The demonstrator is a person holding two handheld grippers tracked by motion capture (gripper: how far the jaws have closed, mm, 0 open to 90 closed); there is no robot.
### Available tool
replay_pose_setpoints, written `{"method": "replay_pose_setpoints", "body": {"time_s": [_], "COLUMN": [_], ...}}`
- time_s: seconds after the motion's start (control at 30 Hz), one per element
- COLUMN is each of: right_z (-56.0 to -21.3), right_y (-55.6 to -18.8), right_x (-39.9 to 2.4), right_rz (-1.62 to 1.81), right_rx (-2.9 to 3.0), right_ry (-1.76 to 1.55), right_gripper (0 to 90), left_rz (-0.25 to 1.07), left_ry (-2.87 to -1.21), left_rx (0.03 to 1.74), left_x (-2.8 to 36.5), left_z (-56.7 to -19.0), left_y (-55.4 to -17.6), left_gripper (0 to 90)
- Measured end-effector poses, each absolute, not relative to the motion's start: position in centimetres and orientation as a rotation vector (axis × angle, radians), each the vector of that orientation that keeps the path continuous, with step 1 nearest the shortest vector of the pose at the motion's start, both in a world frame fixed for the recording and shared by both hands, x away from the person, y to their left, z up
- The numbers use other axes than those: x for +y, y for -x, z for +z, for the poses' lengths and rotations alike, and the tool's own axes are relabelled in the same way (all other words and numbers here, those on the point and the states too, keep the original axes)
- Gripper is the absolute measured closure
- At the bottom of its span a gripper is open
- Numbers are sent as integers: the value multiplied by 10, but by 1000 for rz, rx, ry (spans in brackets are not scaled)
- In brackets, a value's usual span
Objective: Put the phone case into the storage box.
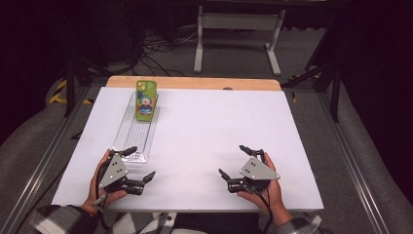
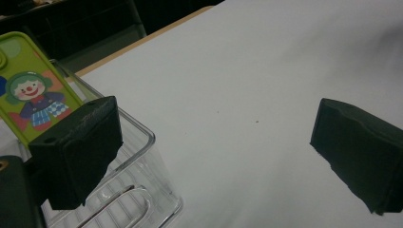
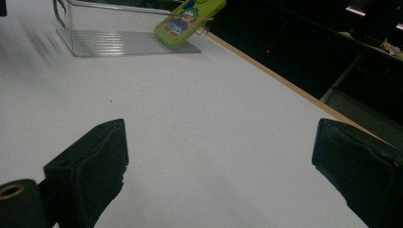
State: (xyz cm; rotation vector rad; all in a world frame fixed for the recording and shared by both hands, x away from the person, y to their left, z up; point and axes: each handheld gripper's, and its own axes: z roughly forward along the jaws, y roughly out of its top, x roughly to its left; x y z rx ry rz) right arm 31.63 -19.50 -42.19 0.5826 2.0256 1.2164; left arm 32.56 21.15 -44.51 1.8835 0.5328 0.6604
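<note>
**One phone, one tray, two spread grippers**

One green phone [image 1: 145, 100] leans in the far end of one clear tray [image 1: 127, 139], near the table's [image 1: 209, 126] far left corner. The tray runs along the left edge. The left gripper [image 1: 140, 165] sits by the near edge, jaws spread, just beside the tray's near end. The right gripper [image 1: 234, 160], also spread and holding nothing, rests toward the near right corner. The white top between them lies open.

Green phone case [image 2: 33, 90] cut off at the frame's left edge, lower end behind one black jaw.
</note>
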Motion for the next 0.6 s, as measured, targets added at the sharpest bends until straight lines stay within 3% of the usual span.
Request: {"method": "replay_pose_setpoints", "body": {"time_s": [0.6], "right_z": [-423], "right_y": [-317], "right_x": [-193], "right_rz": [1205], "right_rx": [2037], "right_ry": [-589], "right_gripper": [67], "left_rz": [688], "left_ry": [-1887], "left_rx": [528], "left_x": [210], "left_z": [-442], "left_y": [-327], "left_gripper": [35]}}
